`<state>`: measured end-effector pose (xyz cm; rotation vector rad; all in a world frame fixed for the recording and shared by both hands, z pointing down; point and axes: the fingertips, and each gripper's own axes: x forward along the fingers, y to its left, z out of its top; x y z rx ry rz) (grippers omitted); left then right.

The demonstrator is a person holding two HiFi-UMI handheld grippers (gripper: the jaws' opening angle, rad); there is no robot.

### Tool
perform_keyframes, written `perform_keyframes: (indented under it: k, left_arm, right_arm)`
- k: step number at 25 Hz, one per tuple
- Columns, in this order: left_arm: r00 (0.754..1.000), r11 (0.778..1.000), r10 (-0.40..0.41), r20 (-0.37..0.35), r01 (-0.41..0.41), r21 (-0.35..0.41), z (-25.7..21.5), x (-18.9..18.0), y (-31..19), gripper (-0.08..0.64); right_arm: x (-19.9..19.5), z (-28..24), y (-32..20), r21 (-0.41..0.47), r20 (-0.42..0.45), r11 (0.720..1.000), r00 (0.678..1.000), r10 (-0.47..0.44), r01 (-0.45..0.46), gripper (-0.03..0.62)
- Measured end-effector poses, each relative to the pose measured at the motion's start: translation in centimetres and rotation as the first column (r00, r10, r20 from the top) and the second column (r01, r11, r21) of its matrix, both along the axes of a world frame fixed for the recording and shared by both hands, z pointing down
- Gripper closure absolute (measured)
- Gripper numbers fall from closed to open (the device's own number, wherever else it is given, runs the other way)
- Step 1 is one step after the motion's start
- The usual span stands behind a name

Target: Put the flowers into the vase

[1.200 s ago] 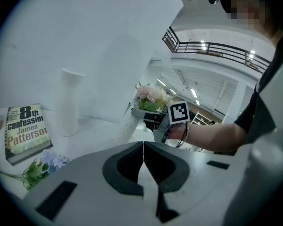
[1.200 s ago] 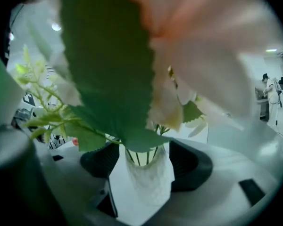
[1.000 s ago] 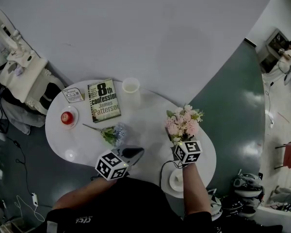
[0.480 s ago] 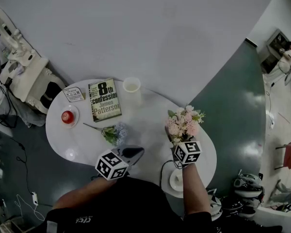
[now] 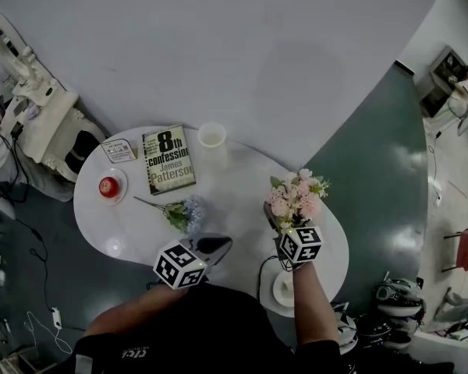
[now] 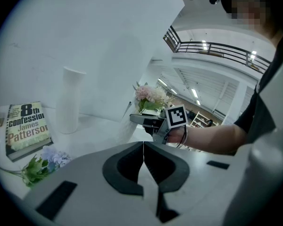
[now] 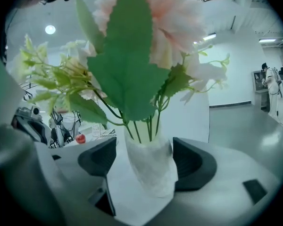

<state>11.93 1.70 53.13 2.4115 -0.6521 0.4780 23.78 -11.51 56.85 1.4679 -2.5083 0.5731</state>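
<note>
Since a second ago, only our right gripper changed: its jaws have just been opening, loose round the pink bouquet's white base. Our left gripper is closed, empty. Blue flowers lie on the table. We judge neither bunch has reached the tall white vase.

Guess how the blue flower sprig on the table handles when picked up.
Probably light: the blue flower sprig is small beside the book. Its thin stem likely bends, so the head may droop. Lying flat with leaves splayed, it seems unlikely to roll.
</note>
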Motion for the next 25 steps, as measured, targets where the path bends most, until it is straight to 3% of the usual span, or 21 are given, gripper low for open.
perform_keyframes:
  k: [25]
  left_arm:
    - [1.000, 1.000, -0.002, 0.002, 0.002, -0.006, 0.3, 0.3, 0.3, 0.548]
  right_arm:
    - [0.4, 1.8, 0.6, -0.039, 0.013, 0.999, 1.000, 0.019, -0.018, 0.173]
